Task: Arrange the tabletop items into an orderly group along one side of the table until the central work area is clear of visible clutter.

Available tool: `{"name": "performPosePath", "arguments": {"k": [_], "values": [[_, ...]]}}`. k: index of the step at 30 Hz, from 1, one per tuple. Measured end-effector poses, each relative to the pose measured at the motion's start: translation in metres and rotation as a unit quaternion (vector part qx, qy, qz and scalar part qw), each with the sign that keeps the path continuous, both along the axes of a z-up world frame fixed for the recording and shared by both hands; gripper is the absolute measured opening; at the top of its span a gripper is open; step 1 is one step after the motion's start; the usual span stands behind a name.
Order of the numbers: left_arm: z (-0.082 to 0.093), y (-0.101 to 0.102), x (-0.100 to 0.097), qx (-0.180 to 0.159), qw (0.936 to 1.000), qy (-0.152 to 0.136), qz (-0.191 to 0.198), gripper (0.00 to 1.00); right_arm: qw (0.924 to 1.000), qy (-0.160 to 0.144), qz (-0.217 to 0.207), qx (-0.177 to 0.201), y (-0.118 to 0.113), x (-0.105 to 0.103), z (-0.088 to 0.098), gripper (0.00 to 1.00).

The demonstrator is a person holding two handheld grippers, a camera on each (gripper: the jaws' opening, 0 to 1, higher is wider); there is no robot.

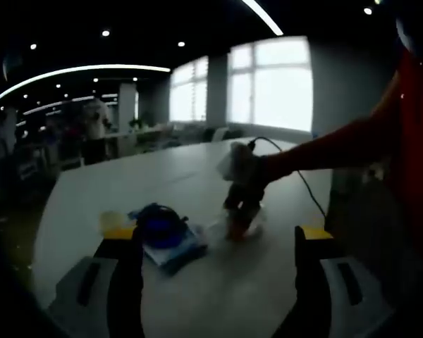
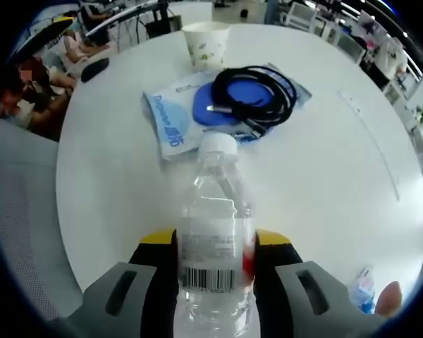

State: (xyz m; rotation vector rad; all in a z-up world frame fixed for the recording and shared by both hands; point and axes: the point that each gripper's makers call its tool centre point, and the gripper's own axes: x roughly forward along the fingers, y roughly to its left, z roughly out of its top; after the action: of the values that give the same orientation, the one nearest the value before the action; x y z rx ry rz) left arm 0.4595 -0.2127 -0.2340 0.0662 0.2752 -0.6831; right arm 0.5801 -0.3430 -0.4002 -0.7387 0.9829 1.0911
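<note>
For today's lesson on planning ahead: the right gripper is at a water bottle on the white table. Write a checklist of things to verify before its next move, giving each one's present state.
1. Right gripper closed on the clear plastic water bottle: ok, its jaws press both sides.
2. Bottle's white cap on: ok.
3. Bottle upright on the white round table: cannot tell.
4. Group to join is together: ok, coiled black cable lies on the blue packet, white paper cup just beyond.
5. Bare table between bottle and packet: ok.
6. Left gripper free: ok, open and holding nothing.
</note>
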Motion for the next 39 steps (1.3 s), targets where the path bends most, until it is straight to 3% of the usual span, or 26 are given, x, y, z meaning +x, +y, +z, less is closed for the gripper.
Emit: {"name": "performPosePath", "arguments": {"k": [11, 39], "values": [[0.001, 0.014, 0.004, 0.006, 0.9997, 0.001, 0.024, 0.86, 1.0000, 0.000, 0.001, 0.001, 0.001, 0.001, 0.000, 0.41], [-0.003, 0.018, 0.006, 0.000, 0.9994, 0.012, 0.032, 0.85, 1.0000, -0.001, 0.003, 0.003, 0.003, 0.001, 0.000, 0.41]]}}
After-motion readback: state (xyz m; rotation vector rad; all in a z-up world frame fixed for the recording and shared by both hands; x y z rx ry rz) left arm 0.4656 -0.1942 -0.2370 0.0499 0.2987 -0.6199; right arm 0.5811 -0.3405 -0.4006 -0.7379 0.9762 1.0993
